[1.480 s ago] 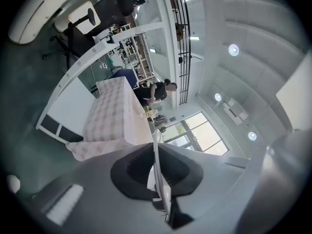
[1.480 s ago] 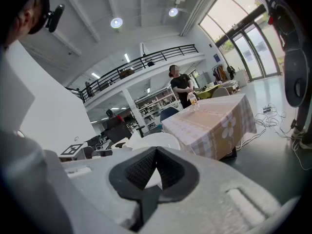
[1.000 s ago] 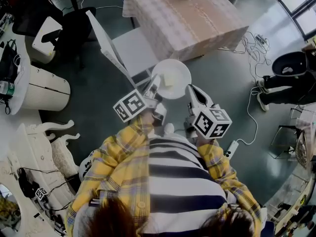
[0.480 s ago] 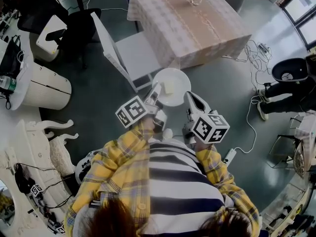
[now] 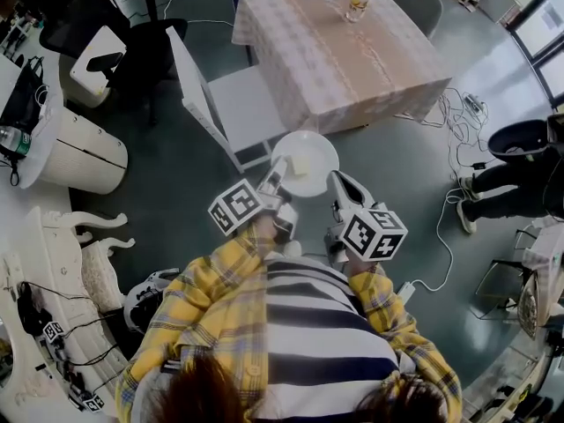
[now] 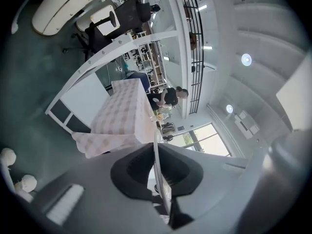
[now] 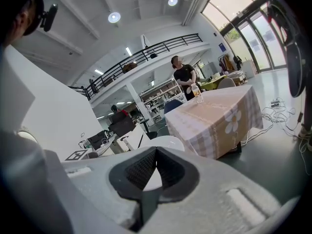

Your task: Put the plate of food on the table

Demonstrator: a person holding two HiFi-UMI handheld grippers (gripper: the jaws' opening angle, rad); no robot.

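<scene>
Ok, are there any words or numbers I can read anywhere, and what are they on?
No text can be read here.
On the marker cubes: black-and-white squares, no letters.
On the tablecloth: a flower print, no words.
On the blue wall sign: too small to read.

- Yellow plaid long-sleeved shirt [image 5: 207, 298], worn open over a top [image 5: 317, 324] with broad navy-and-white stripes.
- Left gripper [image 5: 277, 169] and right gripper [image 5: 337, 180]: pale grey shells, black ribbed pads [image 6: 132, 169], cubes [image 5: 236, 208] with black-and-white square markers.
</scene>
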